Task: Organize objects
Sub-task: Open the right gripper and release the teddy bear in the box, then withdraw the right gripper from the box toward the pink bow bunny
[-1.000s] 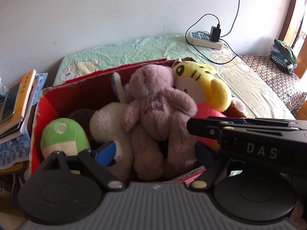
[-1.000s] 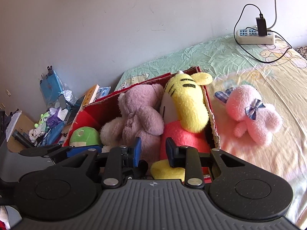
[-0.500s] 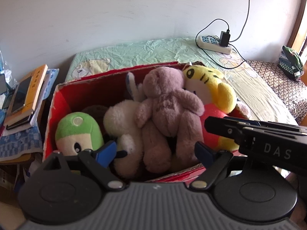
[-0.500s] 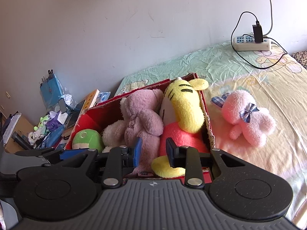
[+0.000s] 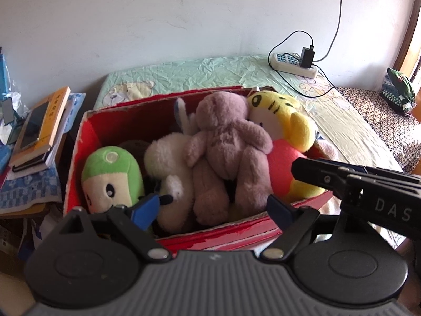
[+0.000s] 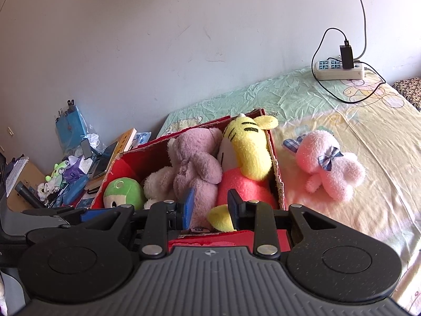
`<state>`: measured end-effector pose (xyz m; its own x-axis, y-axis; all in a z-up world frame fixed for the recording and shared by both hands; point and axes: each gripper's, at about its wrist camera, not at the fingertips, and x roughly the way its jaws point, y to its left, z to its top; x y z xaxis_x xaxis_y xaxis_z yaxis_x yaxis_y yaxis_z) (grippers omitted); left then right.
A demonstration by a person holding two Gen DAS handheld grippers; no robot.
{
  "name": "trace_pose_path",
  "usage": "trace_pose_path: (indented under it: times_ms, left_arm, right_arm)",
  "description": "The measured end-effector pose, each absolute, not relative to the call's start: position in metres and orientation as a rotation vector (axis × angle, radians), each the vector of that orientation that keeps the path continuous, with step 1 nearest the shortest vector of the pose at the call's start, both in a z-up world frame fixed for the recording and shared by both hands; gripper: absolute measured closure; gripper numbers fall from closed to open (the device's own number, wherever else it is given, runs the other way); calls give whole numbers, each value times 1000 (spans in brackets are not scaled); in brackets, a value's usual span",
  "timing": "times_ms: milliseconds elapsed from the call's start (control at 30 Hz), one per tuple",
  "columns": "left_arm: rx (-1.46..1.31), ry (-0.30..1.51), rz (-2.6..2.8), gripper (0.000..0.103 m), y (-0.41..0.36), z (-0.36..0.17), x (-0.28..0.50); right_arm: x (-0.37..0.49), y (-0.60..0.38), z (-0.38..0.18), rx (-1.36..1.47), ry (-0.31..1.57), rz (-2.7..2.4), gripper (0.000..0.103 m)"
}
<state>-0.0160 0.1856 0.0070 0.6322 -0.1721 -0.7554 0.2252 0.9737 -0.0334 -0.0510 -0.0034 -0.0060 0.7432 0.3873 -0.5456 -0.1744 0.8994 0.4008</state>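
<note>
Broadly, the bed point(image 6: 355, 121) with its pale cartoon-print sheet carries a red cardboard box point(image 6: 276, 163), the landmark here. Inside the box lie a yellow tiger plush point(image 6: 250, 144) at its right end, a mauve teddy bear point(image 5: 226, 142) in the middle leaning over a cream plush point(image 5: 165, 155), and a green-capped plush point(image 5: 110, 168) at its left end. Outside the box, just right of its right wall, a pink plush with a checked bow point(image 6: 329, 163) lies on the sheet. Behind the box, by the wall, sits a white power strip point(image 6: 339, 69). Near the box's front edge, the left tongs point(image 5: 213, 208) stand spread and empty; the right tongs point(image 6: 210, 205) are narrowly parted, pinching nothing.
</note>
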Motion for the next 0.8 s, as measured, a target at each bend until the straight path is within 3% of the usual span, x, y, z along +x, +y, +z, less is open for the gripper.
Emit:
trace_pose_path:
  times_ms: [367, 800]
  left_arm:
    - [41, 861, -81, 15, 180, 15, -37]
    - [17, 966, -41, 15, 117, -11, -59]
  right_arm:
    - [-53, -10, -1, 303, 676, 402, 72]
    - [-72, -70, -17, 283, 772, 418, 72]
